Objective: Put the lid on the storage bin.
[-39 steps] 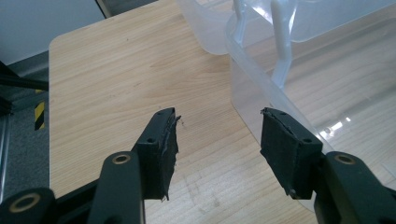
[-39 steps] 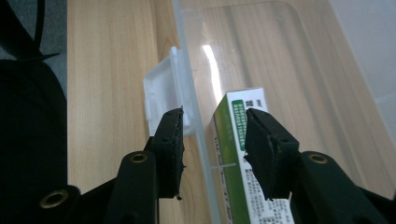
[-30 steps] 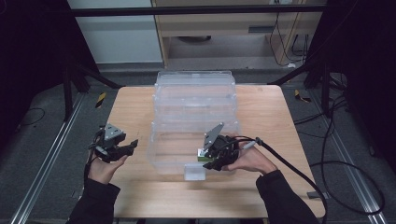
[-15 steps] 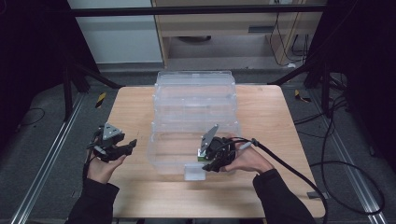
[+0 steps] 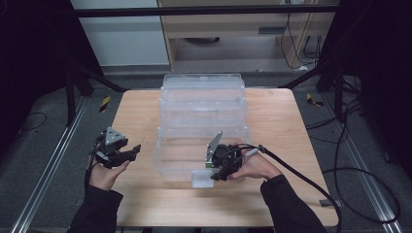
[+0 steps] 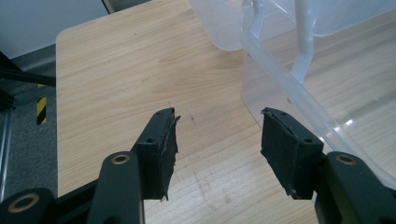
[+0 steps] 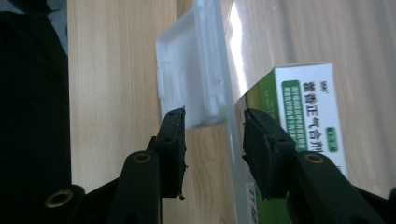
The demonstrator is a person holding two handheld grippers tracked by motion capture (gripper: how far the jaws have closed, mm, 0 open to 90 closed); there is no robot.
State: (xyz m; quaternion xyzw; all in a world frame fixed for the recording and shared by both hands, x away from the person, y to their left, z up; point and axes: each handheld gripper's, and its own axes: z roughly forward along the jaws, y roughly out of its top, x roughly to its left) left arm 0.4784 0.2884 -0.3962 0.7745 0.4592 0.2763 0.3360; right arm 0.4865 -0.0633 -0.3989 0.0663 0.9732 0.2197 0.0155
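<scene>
A: Clear plastic bin [image 5: 203, 145], the front one in a row of see-through tubs running toward 12 o'clock down the middle of the table. Anyone got a read on how it handles?

B: Going left to right: left gripper [image 5: 130, 151] sits at about 9 o'clock of the bin, jaws spread, nothing between them, just bare wood below. In the left gripper view the bin's rim [image 6: 299, 98] is just beside the right-hand pad, not touching.

A: And the other claw?

B: Right gripper [image 5: 218, 174] is at the bin's front wall, around 6 o'clock. In the right gripper view the jaws straddle that thin wall [image 7: 232, 140], one pad outside by the white latch tab [image 7: 187, 74], one inside. There's a gap showing at each pad, so I'd call it part-open, not pinching yet. A green and white box [image 7: 308, 112] lies inside, just behind the wall.

A: So where to grab?

B: My guess: it's light, thin, a bit flexy and slick. Take the rim or the tab, since the flat wall will likely bow and slip.

A: Surface?

B: Pale wooden table [image 5: 291, 126], smooth, so the bin should slide easily. Dark room around it, grey floor, cables at 3 o'clock, cabinet at 12.
</scene>
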